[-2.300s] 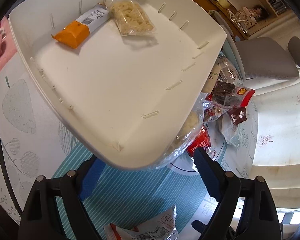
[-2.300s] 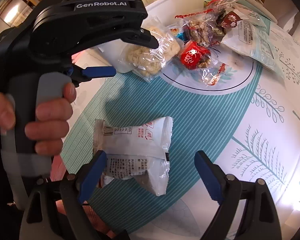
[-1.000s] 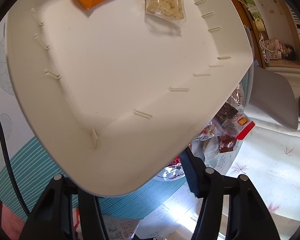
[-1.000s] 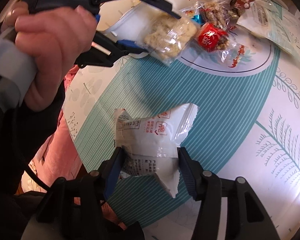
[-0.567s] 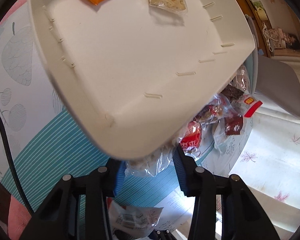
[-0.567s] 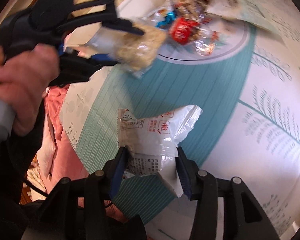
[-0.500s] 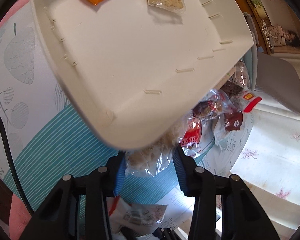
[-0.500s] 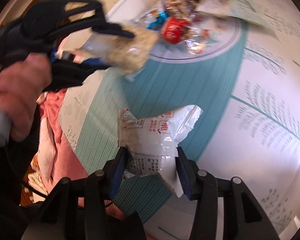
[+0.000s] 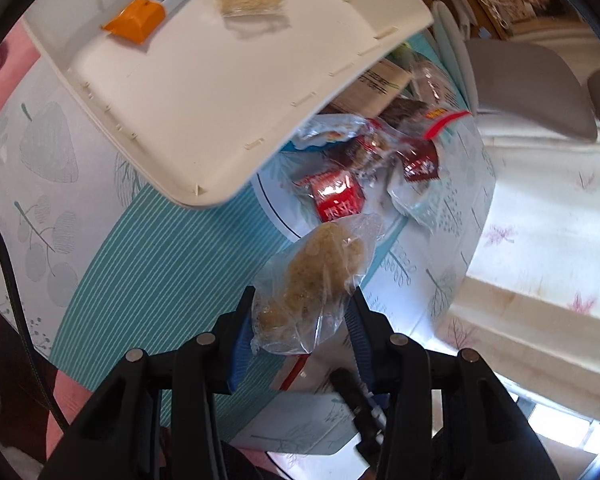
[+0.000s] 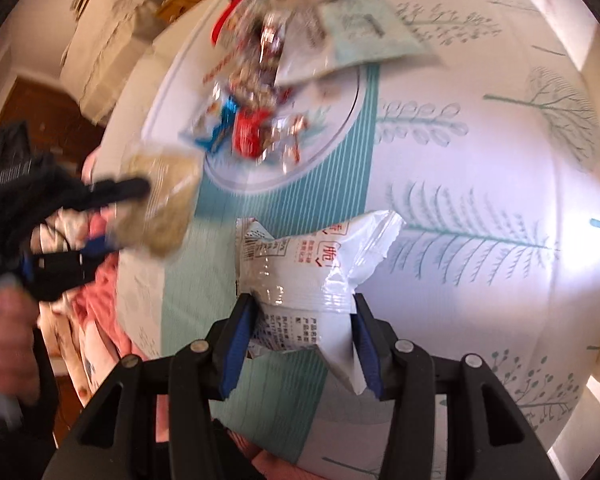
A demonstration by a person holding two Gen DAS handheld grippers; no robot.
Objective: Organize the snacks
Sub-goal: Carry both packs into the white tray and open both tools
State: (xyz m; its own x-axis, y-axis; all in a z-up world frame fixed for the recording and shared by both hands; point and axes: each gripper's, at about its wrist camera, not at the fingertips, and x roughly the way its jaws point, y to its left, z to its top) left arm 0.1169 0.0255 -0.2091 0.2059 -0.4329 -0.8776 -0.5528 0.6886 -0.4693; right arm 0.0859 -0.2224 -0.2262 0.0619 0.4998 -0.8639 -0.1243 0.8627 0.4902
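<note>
Bright daylight; glare blows out the patterned white-and-teal tablecloth [image 10: 480, 184] at right in both views. Right wrist view heavily motion-blurred, pile of mixed wrapped snacks [image 10: 260, 120] smeared; left wrist view sharp. Fisheye bending, dark vignette at edges.

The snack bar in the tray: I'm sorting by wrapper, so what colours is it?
The snack bar has an orange end and a white body with dark print, clearest in the left wrist view.
</note>
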